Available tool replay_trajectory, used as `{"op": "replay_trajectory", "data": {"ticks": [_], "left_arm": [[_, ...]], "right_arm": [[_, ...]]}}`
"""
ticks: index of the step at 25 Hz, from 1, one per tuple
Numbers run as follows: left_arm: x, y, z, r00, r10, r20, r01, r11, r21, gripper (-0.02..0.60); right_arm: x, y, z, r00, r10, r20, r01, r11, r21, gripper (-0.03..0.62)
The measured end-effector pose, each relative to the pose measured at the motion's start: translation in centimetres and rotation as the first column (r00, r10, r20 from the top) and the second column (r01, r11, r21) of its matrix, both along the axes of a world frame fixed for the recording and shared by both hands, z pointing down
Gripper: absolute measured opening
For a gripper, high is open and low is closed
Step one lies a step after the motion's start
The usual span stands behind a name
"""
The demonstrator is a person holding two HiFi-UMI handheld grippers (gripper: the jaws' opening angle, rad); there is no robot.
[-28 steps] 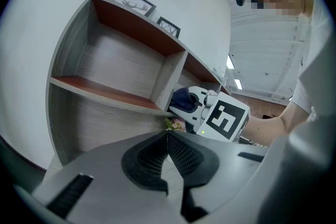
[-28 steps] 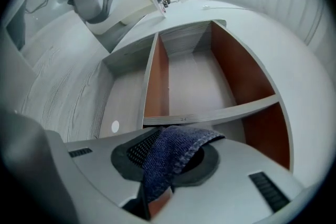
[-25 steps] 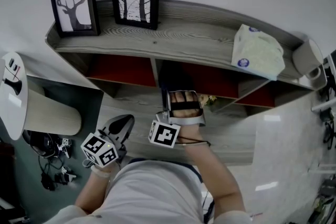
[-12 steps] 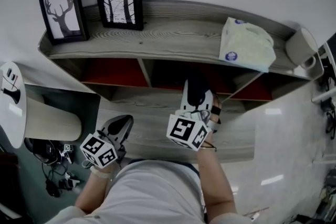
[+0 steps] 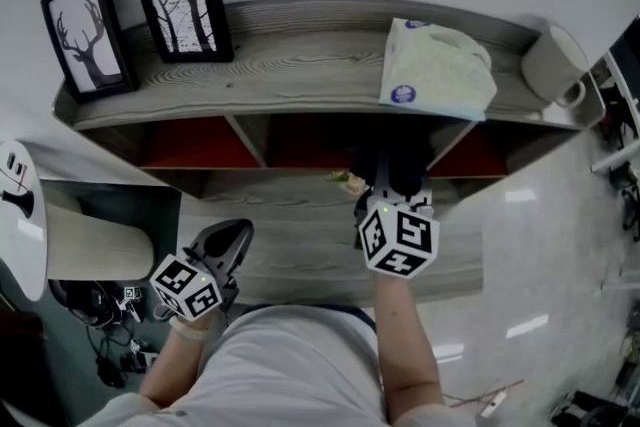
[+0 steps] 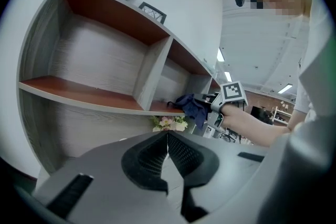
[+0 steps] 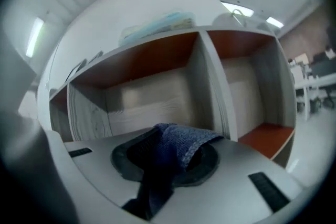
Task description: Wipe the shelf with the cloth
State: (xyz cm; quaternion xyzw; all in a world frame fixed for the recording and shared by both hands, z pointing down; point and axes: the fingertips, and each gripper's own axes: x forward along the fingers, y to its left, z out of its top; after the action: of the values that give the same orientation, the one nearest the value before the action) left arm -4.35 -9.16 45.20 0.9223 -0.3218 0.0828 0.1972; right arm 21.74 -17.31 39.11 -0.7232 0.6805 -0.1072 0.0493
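The grey wooden shelf (image 5: 300, 55) has red-backed compartments under its top board. My right gripper (image 5: 396, 177) reaches in at the divider between the middle and right compartments, shut on a dark blue cloth (image 5: 392, 158). In the right gripper view the cloth (image 7: 184, 140) bulges from between the jaws of the right gripper (image 7: 170, 148) and hangs down; the divider (image 7: 212, 81) stands straight ahead. My left gripper (image 5: 236, 237) hangs low at the left, away from the shelf, shut and empty. The left gripper view shows its shut tips (image 6: 168, 136) and the cloth (image 6: 191, 105) at the shelf board's edge.
Two framed pictures (image 5: 185, 5) stand on the shelf top at the left, with a tissue pack (image 5: 437, 70) and a grey mug (image 5: 550, 63) at the right. A small flower bunch (image 5: 347, 181) lies on the lower board. A round white table (image 5: 20, 215) is at far left.
The right gripper has carried the cloth rightwards along the shelf, from the middle compartment to the divider by the right one. The left gripper has stayed put.
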Motion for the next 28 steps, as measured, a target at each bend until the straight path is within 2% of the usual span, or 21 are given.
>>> {"op": "replay_trajectory", "data": {"ticks": [3, 7, 12, 15, 17, 22, 25, 28], "left_arm": [[0.6, 0.0, -0.2, 1.000, 0.003, -0.002, -0.003, 1.000, 0.000, 0.017], [0.8, 0.0, -0.1, 1.000, -0.004, 0.001, 0.004, 1.000, -0.003, 0.017], [0.7, 0.1, 0.2, 1.000, -0.017, 0.010, 0.017, 1.000, -0.013, 0.016], [0.8, 0.2, 0.3, 1.000, -0.020, 0.013, 0.021, 1.000, -0.017, 0.017], [1.0, 0.2, 0.3, 1.000, -0.021, 0.013, 0.021, 1.000, -0.016, 0.016], [0.8, -0.1, 0.2, 0.999, -0.035, 0.010, 0.035, 0.999, -0.011, 0.017], [0.3, -0.2, 0.2, 0.999, -0.047, 0.010, 0.048, 0.999, -0.013, 0.017], [0.0, -0.2, 0.3, 0.998, -0.056, 0.008, 0.056, 0.998, -0.016, 0.015]], "right_arm": [[1.4, -0.1, 0.6, 0.974, 0.024, 0.223, -0.030, 0.999, 0.024, 0.074], [3.1, -0.2, 0.7, 0.894, 0.046, 0.445, -0.079, 0.995, 0.055, 0.074], [4.9, -0.4, 1.1, 0.734, 0.061, 0.676, -0.156, 0.984, 0.081, 0.074], [6.4, -0.3, 1.9, 0.607, 0.074, 0.791, -0.227, 0.970, 0.083, 0.072], [7.2, -0.4, 2.4, 0.523, 0.074, 0.849, -0.269, 0.960, 0.082, 0.072], [7.9, -0.7, 2.7, 0.358, 0.053, 0.932, -0.327, 0.942, 0.072, 0.072], [8.1, -0.9, 2.4, 0.305, 0.030, 0.952, -0.328, 0.942, 0.075, 0.072], [8.1, -1.1, 1.3, 0.292, -0.019, 0.956, -0.322, 0.939, 0.117, 0.072]]}}
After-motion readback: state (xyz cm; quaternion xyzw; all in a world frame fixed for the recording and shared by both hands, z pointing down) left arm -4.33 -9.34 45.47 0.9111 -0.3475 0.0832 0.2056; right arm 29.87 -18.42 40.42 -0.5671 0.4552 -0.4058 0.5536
